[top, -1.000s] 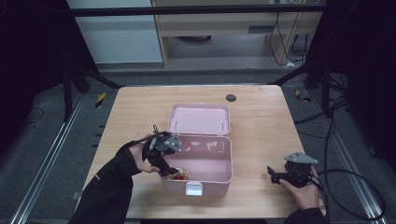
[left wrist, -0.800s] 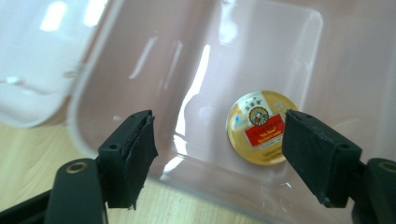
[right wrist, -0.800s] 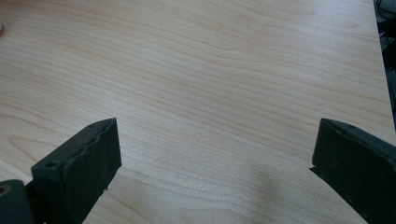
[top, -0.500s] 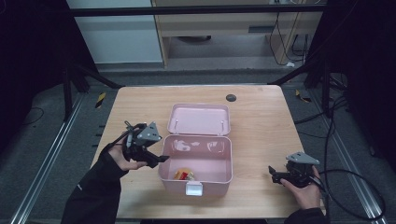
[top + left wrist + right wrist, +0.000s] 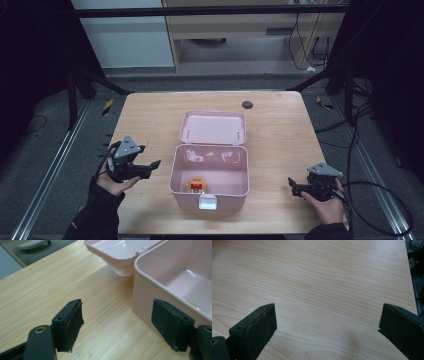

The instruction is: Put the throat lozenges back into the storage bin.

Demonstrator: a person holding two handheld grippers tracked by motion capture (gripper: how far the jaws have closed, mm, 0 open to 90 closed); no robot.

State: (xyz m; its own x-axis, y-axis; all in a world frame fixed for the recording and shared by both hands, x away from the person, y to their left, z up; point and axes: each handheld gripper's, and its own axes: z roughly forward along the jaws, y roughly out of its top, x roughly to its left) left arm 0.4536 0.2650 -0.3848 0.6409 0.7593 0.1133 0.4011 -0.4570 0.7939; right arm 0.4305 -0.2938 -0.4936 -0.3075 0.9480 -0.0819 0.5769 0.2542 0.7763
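A pink plastic box (image 5: 209, 172) stands open at the table's middle front, its lid (image 5: 213, 127) lying back behind it. A small yellow and red item (image 5: 195, 185) lies on the box floor near the front. My left gripper (image 5: 153, 167) hovers open to the left of the box, nothing between its jaws; in the left gripper view (image 5: 117, 320) the box wall (image 5: 147, 290) is just beyond the right jaw. My right gripper (image 5: 293, 187) rests open near the table's front right, with bare wood between its jaws (image 5: 327, 322).
A small dark round disc (image 5: 247, 104) is set in the tabletop at the back. The wooden table (image 5: 150, 115) is edged by metal rails and cables on the floor. A white latch (image 5: 207, 202) hangs at the box's front.
My left gripper has drawn back out of the box and moved left, away from it, leaving the yellow and red item inside. The right gripper has stayed put.
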